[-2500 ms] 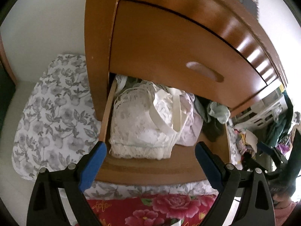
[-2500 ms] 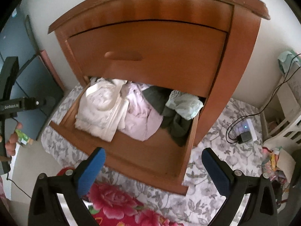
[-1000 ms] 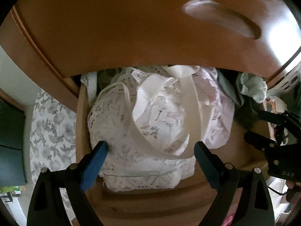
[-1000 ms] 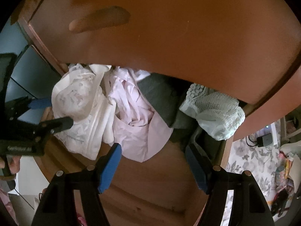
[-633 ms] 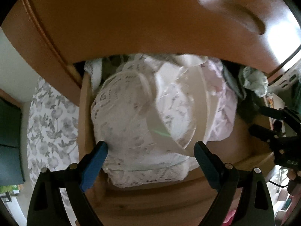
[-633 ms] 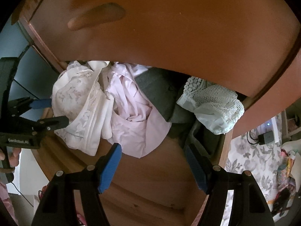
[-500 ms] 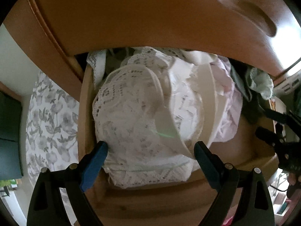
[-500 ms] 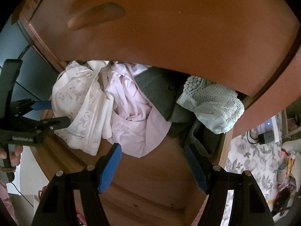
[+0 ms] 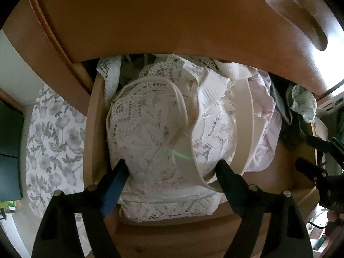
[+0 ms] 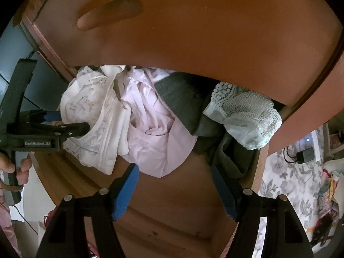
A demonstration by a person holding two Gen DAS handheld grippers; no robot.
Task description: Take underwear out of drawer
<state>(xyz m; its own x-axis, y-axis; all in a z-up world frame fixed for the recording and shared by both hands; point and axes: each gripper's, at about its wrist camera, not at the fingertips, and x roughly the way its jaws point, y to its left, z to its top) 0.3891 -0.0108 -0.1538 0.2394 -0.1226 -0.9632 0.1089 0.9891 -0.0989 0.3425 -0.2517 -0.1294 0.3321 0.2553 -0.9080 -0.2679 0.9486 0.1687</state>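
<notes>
A white lace bra lies at the left of the open wooden drawer. My left gripper is open, its fingers pressed into the lace on either side of one cup; from the right wrist view the left gripper reaches the bra from the left. A pink garment, a grey garment and a mint lace piece fill the drawer's middle and right. My right gripper hangs open over the bare drawer bottom, just in front of the pink garment.
The shut upper drawer front with its recessed handle overhangs the clothes closely. A grey floral cloth covers the surface left of the drawer. A charger with cable lies at the right. A hand holds the left gripper.
My left gripper has pushed forward and down onto the bra, and its fingers have drawn slightly closer together. The right gripper has barely moved in the last second.
</notes>
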